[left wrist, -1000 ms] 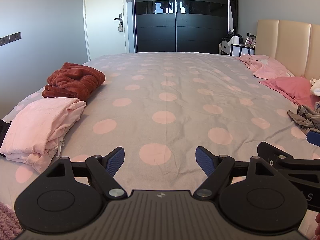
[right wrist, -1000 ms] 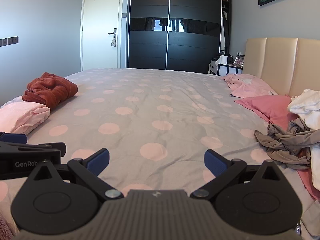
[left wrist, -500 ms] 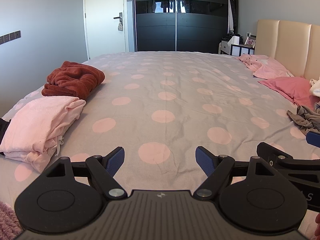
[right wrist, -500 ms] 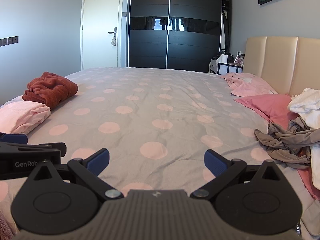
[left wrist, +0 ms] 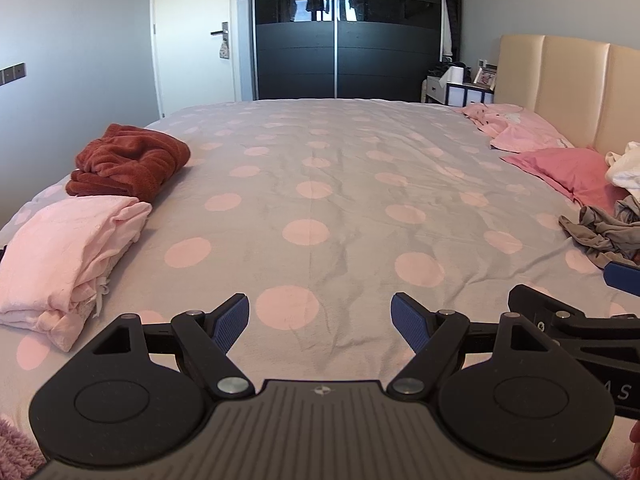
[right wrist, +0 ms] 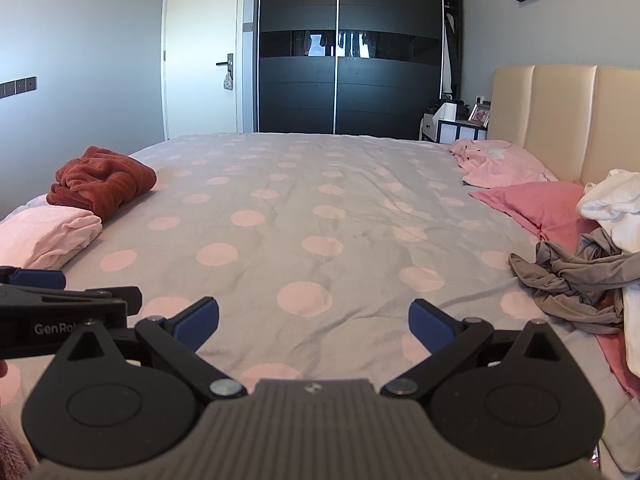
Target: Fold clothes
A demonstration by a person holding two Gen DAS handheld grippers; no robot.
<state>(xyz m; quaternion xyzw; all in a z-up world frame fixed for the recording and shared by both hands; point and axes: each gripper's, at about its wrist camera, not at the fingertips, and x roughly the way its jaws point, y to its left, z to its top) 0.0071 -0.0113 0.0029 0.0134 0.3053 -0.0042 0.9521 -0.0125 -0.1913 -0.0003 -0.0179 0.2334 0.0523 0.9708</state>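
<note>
A crumpled grey garment (right wrist: 572, 276) lies at the bed's right side, with a white garment (right wrist: 616, 208) behind it; the grey garment (left wrist: 604, 230) also shows in the left wrist view. On the left side rest a folded pale pink garment (left wrist: 68, 252) and a folded rust-red garment (left wrist: 128, 160). My left gripper (left wrist: 320, 320) hovers open over the near edge of the bed, holding nothing. My right gripper (right wrist: 314, 322) is open and empty beside it, to its right. Both stand well short of the grey garment.
The grey bedspread with pink dots (left wrist: 320, 184) stretches ahead. Pink pillows (right wrist: 536, 204) lie by the beige headboard (right wrist: 560, 120). A black wardrobe (right wrist: 348, 48), a white door (right wrist: 200, 52) and a nightstand (right wrist: 452, 128) stand beyond the bed.
Both views have drifted very slightly; the folded piles sit a touch differently in frame. The grippers stay open and empty.
</note>
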